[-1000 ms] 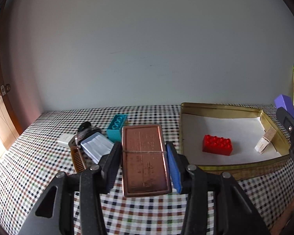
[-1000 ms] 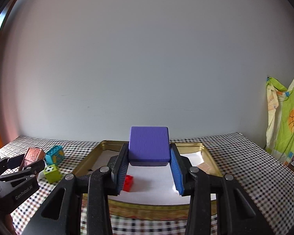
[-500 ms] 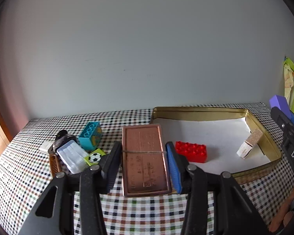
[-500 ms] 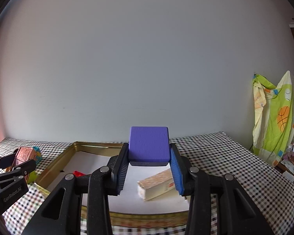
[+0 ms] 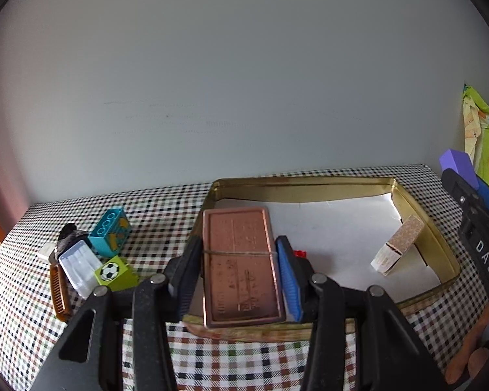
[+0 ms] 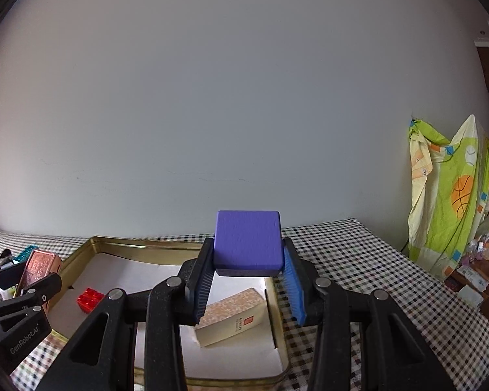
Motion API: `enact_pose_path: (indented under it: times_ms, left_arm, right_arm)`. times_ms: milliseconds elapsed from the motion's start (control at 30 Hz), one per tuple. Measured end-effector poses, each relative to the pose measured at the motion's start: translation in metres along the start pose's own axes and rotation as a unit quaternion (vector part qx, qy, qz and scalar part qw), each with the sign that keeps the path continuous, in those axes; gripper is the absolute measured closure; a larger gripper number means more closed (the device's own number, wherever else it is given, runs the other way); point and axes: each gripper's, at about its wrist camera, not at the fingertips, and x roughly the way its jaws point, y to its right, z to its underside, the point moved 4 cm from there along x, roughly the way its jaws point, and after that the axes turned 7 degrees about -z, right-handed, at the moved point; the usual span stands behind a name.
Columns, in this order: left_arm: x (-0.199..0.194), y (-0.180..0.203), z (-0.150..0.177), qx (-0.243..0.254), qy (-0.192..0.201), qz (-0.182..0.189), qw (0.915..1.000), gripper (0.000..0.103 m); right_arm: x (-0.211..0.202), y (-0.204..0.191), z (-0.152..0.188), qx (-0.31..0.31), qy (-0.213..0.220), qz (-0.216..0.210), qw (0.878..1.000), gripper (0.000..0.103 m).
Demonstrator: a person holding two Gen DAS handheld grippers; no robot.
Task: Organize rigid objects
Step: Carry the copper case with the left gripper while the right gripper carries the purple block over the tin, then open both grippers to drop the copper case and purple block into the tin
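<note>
Leftmost on the checked desk (image 5: 22,296), well left of the gold tray (image 5: 296,186): lay a brown comb (image 5: 59,296), a clear plastic case (image 5: 80,267), a green football block (image 5: 113,273) and a teal brick (image 5: 111,232), bunched together and not yet sorted. Held next, over the tray's near left corner, a copper tin (image 5: 243,265), clamped flat between the pads of the left claw (image 5: 241,270). Peeked out just right of that claw, inside the tray, a red brick (image 6: 88,299). Rested further right on the tray's white liner, near its right wall, a speckled box (image 5: 399,249), tilted on one edge. Gripped at the far right, above the tray's right side, a purple block (image 6: 247,239), pinched firmly in the right claw (image 6: 248,280).

Judged as the carry-and-place step, with both loads poised above the tray. Called for next: lowering each piece onto bare liner, clear of the red brick and the box, then parting the pads. Worth minding the tin's near end against the tray's front rim.
</note>
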Motion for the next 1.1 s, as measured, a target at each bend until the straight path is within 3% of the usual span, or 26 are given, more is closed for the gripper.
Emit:
enact_pose_path:
  times_ms: [567, 1100]
  left_arm:
    - [0.033, 0.048, -0.006, 0.013, -0.022, 0.021, 0.9995, 0.058]
    - [0.054, 0.053, -0.003, 0.01, -0.049, 0.02, 0.9986, 0.058]
  right_arm:
    - [0.053, 0.016, 0.016, 0.036, -0.084, -0.012, 0.996, 0.06]
    - [0.074, 0.004, 0.021, 0.019, -0.12, -0.045, 0.992, 0.06]
